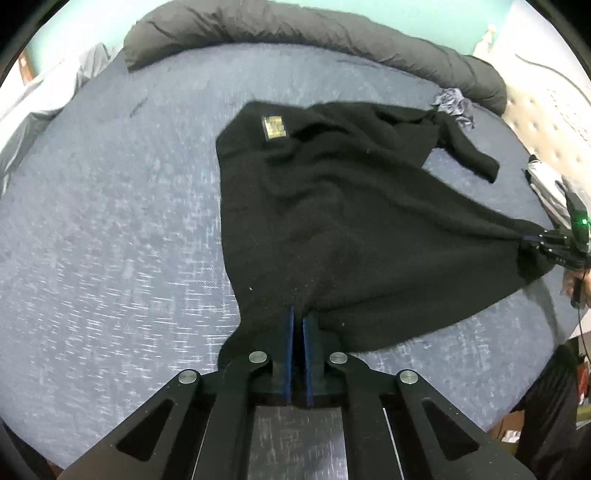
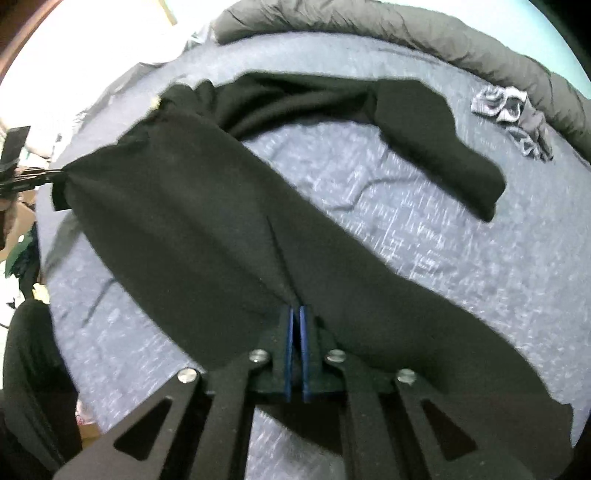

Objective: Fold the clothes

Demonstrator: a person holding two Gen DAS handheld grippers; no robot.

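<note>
On the blue-grey bed (image 1: 110, 221), the left tongs (image 1: 298, 314) are clamped together on the near hem of a black sweater (image 1: 332, 206), their blue pads (image 1: 289, 332) pressed flat with the knit pinched between them. The right tongs (image 2: 296, 314) are likewise clamped on the sweater's edge, the fabric bunching into a crease that runs up from their tips. In the left wrist view the right tongs show at the far right edge, gripping a drawn-out corner of the garment beside a small green light (image 1: 583, 221); in the right wrist view the left tongs appear at the far left edge, holding the opposite corner. The sweater is stretched between the two grips and lies partly on the bed, with a pale label (image 1: 274, 127) showing near its neck and one sleeve (image 2: 443, 147) trailing out across the sheet to the right. Beyond the sweater, a small crumpled grey-patterned cloth (image 2: 513, 110) rests near the far side of the bed, just beside a long dark grey rolled duvet (image 1: 295, 29) that curves along the far edge. A pale tufted headboard (image 1: 543, 110) stands at the right in the left wrist view.
</note>
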